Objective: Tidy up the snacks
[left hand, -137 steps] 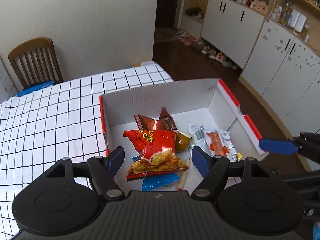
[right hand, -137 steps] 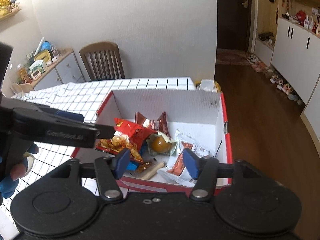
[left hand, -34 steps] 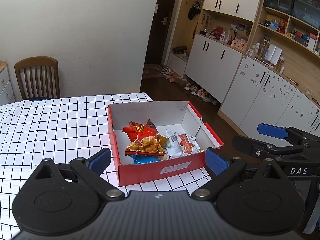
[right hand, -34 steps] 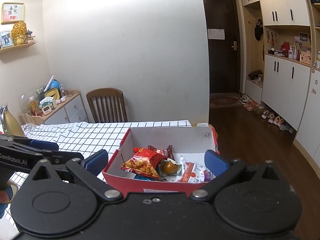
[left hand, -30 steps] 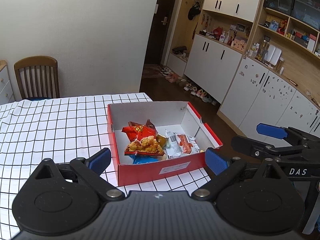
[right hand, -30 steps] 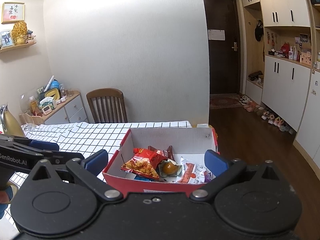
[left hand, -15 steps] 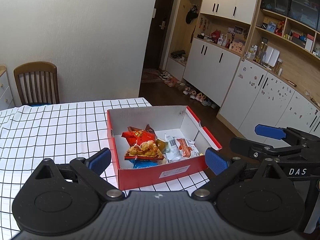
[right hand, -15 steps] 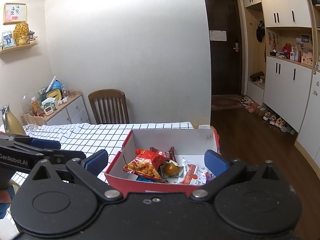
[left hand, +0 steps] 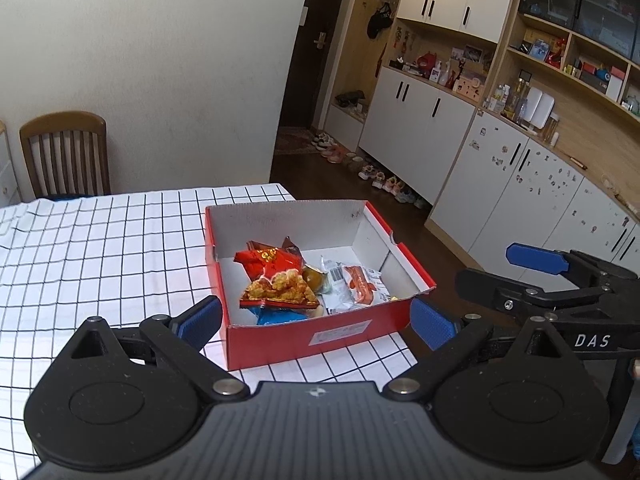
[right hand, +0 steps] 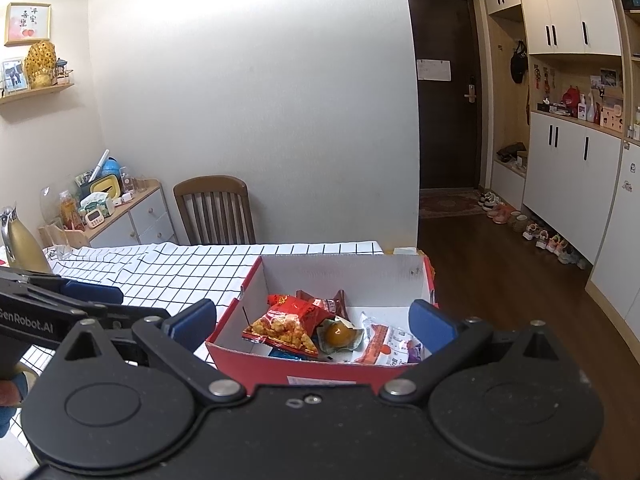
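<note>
Checked tablecloth – wooden chair, white cabinets beyond.

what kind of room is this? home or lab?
Most likely a lived-in home, a dining area by the entryway: shoes lined up near the front door, a wooden chair at a table with a checked cloth, and cluttered cabinets.

Box of snacks at the table's corner

The box sits on the table near its 3 o'clock edge. Inside, the chip bag lies toward 9 o'clock, the sausage packet toward 3 o'clock, the round snack between them. The chair stands behind the table at 11 o'clock.
</note>
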Tool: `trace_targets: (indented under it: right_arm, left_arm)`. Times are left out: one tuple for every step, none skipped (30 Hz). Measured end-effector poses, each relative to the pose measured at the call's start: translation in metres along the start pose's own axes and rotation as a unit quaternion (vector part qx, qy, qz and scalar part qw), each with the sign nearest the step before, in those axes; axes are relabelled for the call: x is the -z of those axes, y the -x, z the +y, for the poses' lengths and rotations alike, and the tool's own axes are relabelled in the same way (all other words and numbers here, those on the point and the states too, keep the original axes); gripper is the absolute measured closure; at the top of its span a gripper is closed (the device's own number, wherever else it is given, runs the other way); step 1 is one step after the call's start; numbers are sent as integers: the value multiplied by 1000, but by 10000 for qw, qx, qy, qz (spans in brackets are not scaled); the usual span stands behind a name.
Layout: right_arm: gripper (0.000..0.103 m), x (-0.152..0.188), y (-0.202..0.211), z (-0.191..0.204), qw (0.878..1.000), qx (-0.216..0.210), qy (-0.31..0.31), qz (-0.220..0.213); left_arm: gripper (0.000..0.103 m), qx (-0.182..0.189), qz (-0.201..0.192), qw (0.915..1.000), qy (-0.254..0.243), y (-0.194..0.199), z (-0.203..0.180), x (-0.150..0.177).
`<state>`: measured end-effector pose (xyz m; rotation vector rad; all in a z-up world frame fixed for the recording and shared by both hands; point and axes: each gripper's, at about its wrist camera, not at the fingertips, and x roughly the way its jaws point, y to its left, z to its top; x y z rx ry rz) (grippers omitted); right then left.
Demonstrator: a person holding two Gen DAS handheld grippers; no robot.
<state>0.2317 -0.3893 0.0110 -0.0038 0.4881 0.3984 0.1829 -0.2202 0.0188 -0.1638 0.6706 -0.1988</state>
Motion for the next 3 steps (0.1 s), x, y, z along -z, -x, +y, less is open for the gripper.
trace_targets:
  right_arm:
    - [0,1,0,0,10000,7,8,9]
    - [0,2,0,0,10000,10,13,22]
    - [0,3,-1,0,10000,7,18,36]
  left_arm:
    - [2,-13,8,10000,-4,0,0,0]
    - [2,-32,15,10000,-9,0,0,0]
    - [2,-47,22,10000,-8,0,0,1]
